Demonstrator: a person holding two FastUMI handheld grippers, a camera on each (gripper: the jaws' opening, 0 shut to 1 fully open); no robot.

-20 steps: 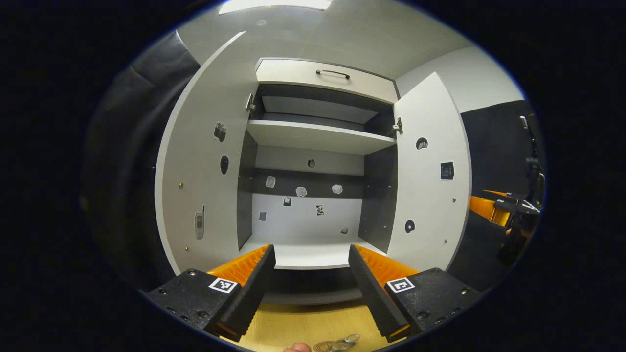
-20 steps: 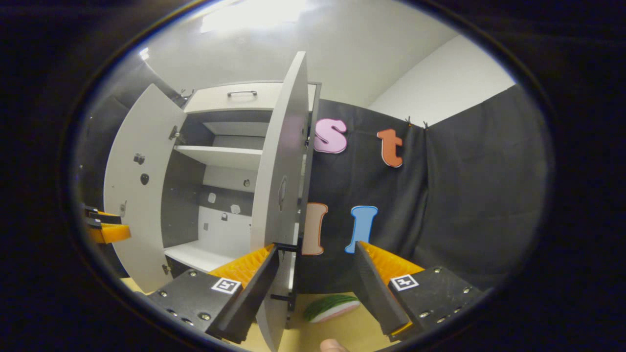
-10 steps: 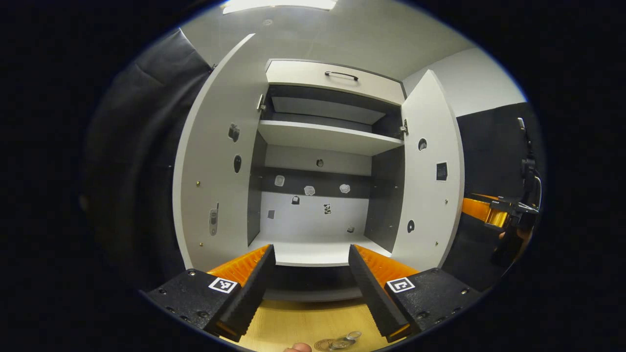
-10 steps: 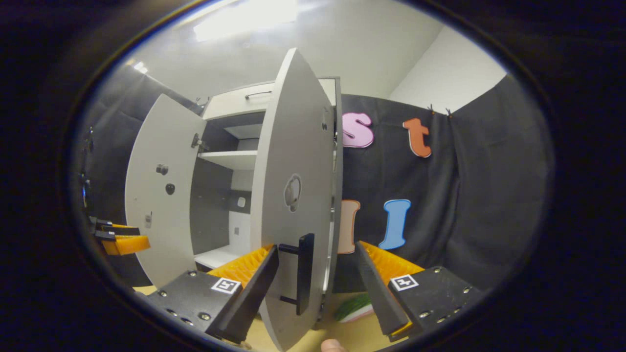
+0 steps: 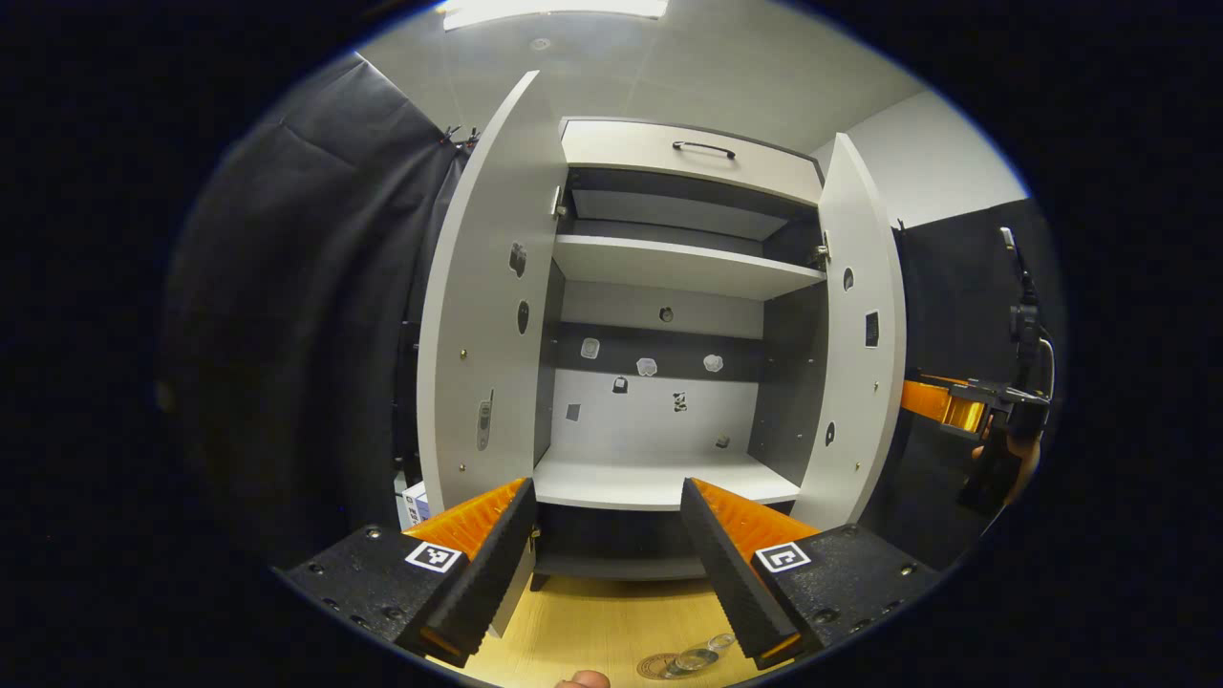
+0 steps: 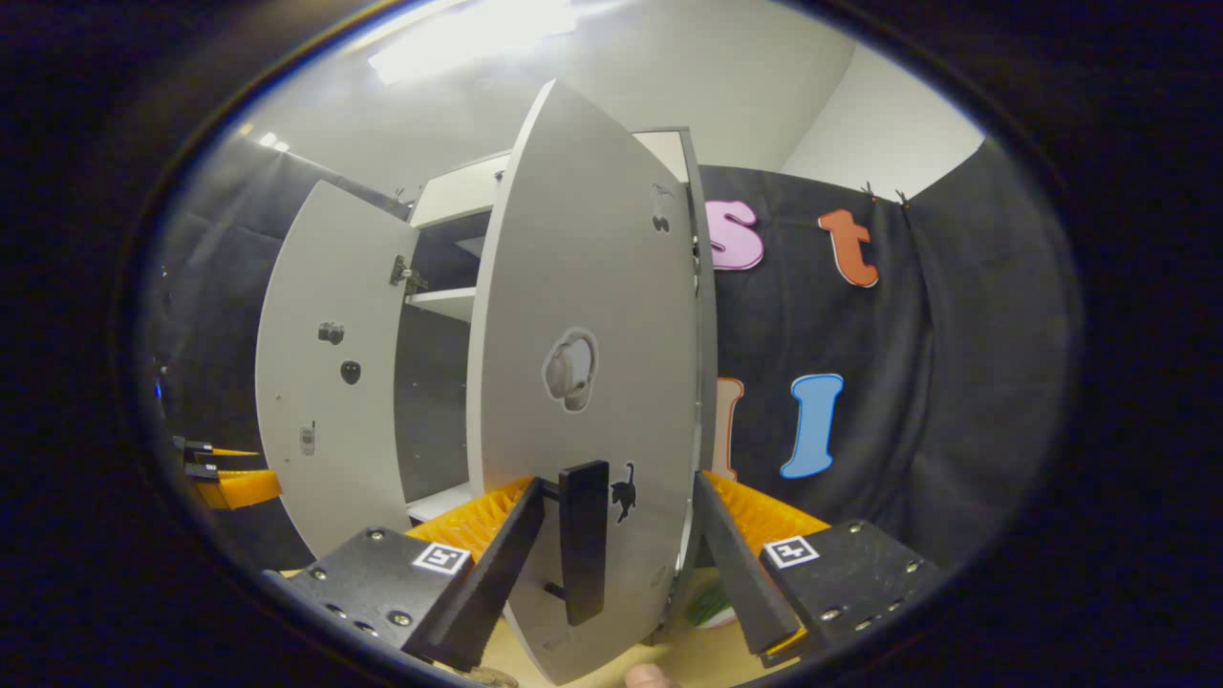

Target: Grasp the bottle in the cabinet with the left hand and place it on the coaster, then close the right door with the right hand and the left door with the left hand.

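Right tool [image 6: 619, 535] stands wide open around the black bar handle [image 6: 583, 540] of the white cabinet's right door [image 6: 583, 287], gripping nothing.

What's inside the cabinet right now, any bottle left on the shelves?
In the left gripper view the cabinet shows bare shelves and small stickers on its back wall, no bottle. The part below the lower shelf is dark and partly covered by the left gripper.

Wooden table [image 5: 592, 631], ceiling light [image 6: 468, 33], small stickers [image 5: 647, 366] on white panels.
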